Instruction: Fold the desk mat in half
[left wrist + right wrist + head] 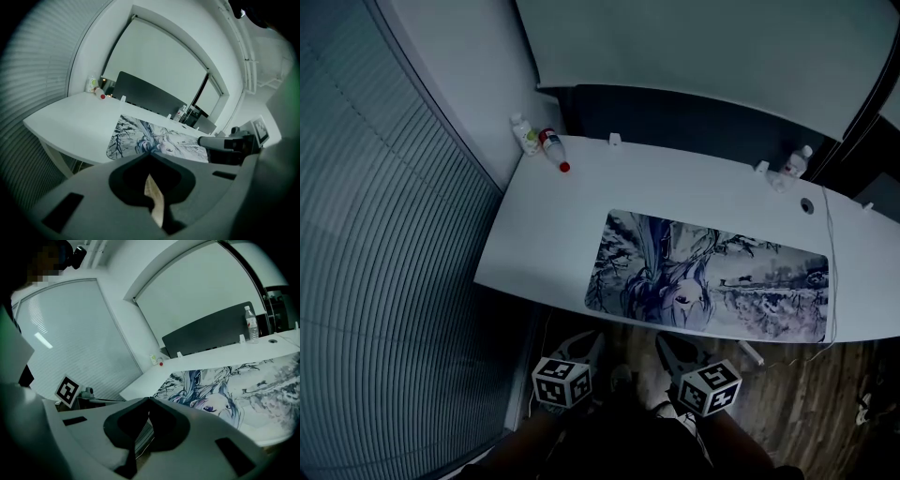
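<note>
We hold the left gripper (584, 345) and right gripper (673, 349) low before the desk (548, 220), jaws closed on nothing, apparently poised to begin. The desk mat (712, 277) lies flat and unfolded along the near edge.

- White bench (553, 225), smooth top, rounded near-left corner; stands on a wooden plank floor (787, 394).
- Desk mat (712, 277) lies flat and unfolded on the near right part of the bench, printed side up with a blue-grey drawing; its long near edge runs close along the bench's near edge.
- Far left corner: white bottle (525, 134), with a red-capped bottle (554, 150) just beside it. Both well apart from the mat.
- Far right: clear bottle (797, 161) near the back edge.
- Round cable hole (807, 205) in the top, between the clear bottle and the mat.
- Thin white cable (830, 244) runs past the mat's right end.
- Left half of the top otherwise bare.
</note>
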A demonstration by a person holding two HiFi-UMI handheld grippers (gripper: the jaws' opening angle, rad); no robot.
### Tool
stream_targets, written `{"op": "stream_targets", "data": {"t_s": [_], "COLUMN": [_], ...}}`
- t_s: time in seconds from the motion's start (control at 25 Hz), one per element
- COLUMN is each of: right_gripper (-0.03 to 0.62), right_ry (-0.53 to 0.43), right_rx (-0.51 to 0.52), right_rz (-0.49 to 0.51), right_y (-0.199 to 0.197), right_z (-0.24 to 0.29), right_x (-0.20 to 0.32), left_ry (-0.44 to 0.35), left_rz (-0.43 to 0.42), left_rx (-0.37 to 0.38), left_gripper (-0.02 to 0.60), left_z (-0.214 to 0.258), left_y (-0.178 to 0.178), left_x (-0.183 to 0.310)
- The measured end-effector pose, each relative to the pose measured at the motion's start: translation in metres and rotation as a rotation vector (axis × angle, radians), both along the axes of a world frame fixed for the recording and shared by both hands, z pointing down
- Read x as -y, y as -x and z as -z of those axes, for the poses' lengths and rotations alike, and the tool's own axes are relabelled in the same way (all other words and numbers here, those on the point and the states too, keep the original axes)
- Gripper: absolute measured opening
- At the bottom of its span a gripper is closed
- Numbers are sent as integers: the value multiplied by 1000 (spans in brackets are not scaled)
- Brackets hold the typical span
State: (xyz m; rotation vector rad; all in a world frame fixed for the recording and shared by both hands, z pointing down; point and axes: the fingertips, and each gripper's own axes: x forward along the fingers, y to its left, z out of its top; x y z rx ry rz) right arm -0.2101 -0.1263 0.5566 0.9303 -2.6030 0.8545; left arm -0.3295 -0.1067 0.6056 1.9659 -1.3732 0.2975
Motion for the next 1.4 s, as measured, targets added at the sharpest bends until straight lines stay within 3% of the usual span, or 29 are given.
{"op": "stream_targets", "data": {"t_s": [0.44, 0.8, 1.08, 1.24, 1.4], "right_gripper": [23, 23, 23, 23, 23], "right_ry": [42, 59, 73, 76, 81], "right_rx": [-10, -12, -16, -16, -16], "right_rz": [-29, -51, -77, -89, -95], "right_y": [9, 7, 0, -2, -5], "right_z": [-17, -23, -25, -26, -29], "right_x": [15, 20, 20, 20, 20], "left_ry": [53, 94, 140, 178, 165], "left_rz": [82, 74, 32, 28, 21], "left_rx": [173, 272, 360, 366, 364], "left_gripper": [11, 154, 212, 229, 236], "left_z": [-46, -74, -96, -107, -107], "left_y": [43, 51, 47, 47, 46], "left_x": [47, 68, 79, 80, 81]}}
